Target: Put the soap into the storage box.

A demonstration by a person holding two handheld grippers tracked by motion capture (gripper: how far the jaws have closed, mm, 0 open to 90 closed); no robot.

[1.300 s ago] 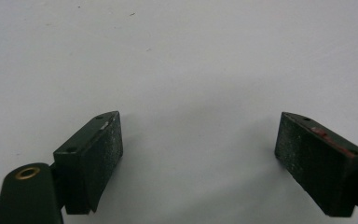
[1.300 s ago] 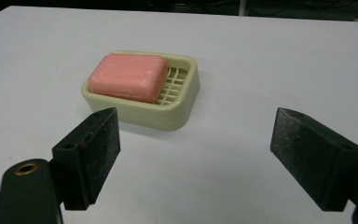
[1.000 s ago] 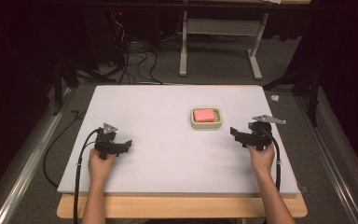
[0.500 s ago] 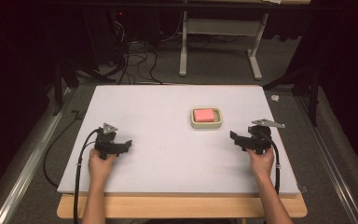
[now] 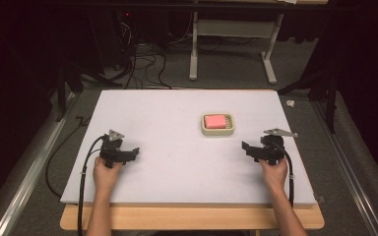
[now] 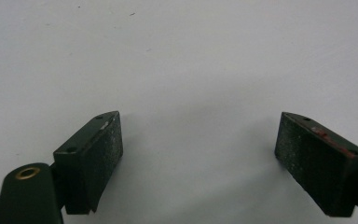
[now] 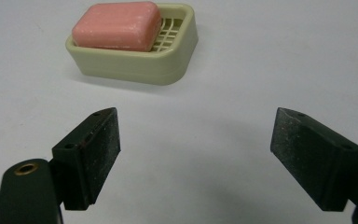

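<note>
Surface: white surface (image 5: pixel 177 123) on a pale wooden top, whose front edge shows near the person; dark floor around it, with cables and a grey metal frame beyond its far edge.
Landmark: cream soap dish (image 5: pixel 218 124), right of the surface's middle and toward the far half, standing flat.
Soap: pink bar of soap (image 5: pixel 215 120) lies inside the soap dish; in the right gripper view it (image 7: pixel 117 25) sits toward one end, so the dish's (image 7: pixel 172 56) grid floor shows bare at the other end.
Right gripper: right gripper (image 5: pixel 248 148) sits nearer the person than the soap dish and to its right, near it but not touching, held in the right hand (image 5: pixel 273 172) low over the surface.
Right jaws: wide apart with nothing between them; in the right gripper view the right gripper (image 7: pixel 196 154) looks toward the soap dish, which lies ahead and to the left of the gap.
Left gripper: left gripper (image 5: pixel 132 153) is well apart from the soap dish, far to its left and nearer the person, held in the left hand (image 5: pixel 106 173) with a black cable trailing back off the front edge.
Left jaws: wide apart and holding nothing; in the left gripper view the left gripper (image 6: pixel 198 154) has bare white surface (image 6: pixel 182 60) between and ahead of them.
Contact: neither gripper touches the soap or the soap dish.
</note>
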